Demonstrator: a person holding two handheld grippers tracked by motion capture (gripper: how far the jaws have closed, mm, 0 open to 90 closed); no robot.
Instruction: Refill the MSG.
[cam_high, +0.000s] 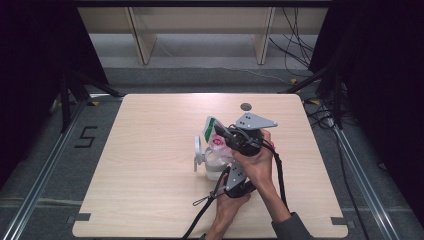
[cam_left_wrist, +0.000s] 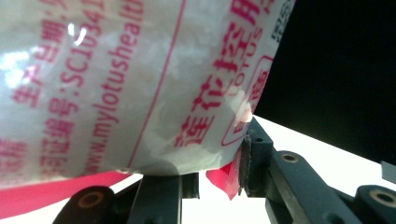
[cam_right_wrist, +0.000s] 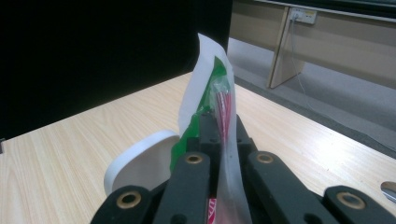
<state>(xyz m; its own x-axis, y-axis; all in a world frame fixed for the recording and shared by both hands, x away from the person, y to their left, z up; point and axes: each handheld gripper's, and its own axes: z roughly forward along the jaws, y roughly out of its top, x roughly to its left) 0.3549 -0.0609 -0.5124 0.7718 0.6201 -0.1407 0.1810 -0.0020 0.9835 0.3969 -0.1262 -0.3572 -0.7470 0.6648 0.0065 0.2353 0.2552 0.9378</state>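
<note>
A clear plastic bag (cam_high: 214, 134) with white filling and red and green print hangs tilted over the middle of the table (cam_high: 150, 165). My right gripper (cam_high: 226, 136), under its grey plate, is shut on the bag's flat top edge (cam_right_wrist: 219, 93). Lower and nearer the person, my left gripper (cam_high: 226, 176) points up at the bag's bottom. In the left gripper view the bag (cam_left_wrist: 140, 84) sits between the jaws, and the right jaw's pad presses on its red bottom corner (cam_left_wrist: 224, 179). A white round lid (cam_high: 199, 149) stands open beside a clear container (cam_high: 214, 167) under the bag.
A small grey disc (cam_high: 245, 106) is set in the table's far side. A black cable (cam_high: 205, 202) trails off the front edge. Wooden furniture legs (cam_high: 142, 40) stand on the floor beyond, with tripod legs and cables at both sides.
</note>
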